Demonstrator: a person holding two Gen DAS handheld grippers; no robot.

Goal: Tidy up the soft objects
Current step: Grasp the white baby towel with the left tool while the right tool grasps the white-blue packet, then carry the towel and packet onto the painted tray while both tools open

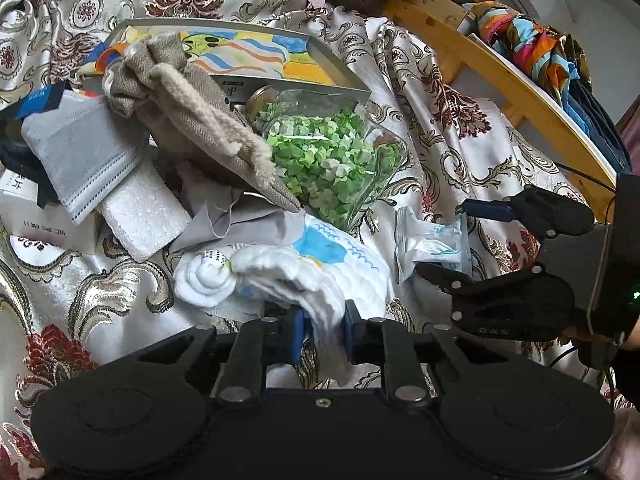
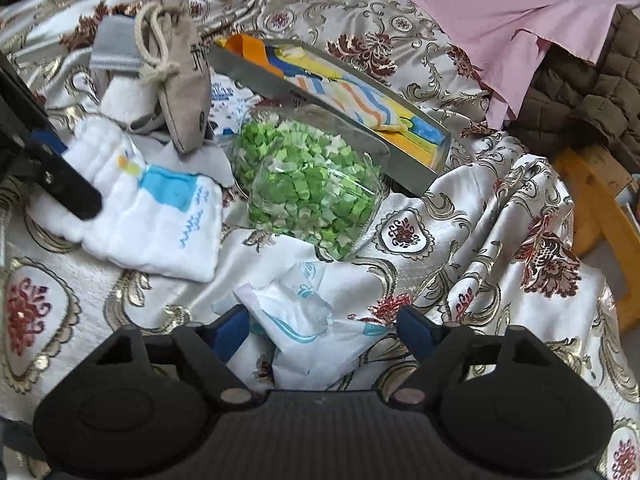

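Note:
My left gripper [image 1: 323, 330] is shut on the edge of a white muslin cloth [image 1: 320, 258] with a blue print; the cloth also shows in the right wrist view [image 2: 160, 216]. My right gripper [image 2: 324, 330] is open, its fingers on either side of a small clear plastic packet [image 2: 300, 320] lying on the patterned cloth. The packet [image 1: 432, 240] and the right gripper [image 1: 464, 240] also show at the right of the left wrist view. A beige drawstring pouch [image 1: 200, 120] lies over a clear bag of green paper stars [image 1: 332, 160].
A grey box [image 1: 256, 56] holds a bright striped cloth. A folded grey towel [image 1: 80, 152], a white sponge block [image 1: 140, 212] and a white carton [image 1: 44, 216] lie at left. A wooden rail [image 1: 500, 80] with clothes runs at right. A pink sheet [image 2: 500, 12] lies behind.

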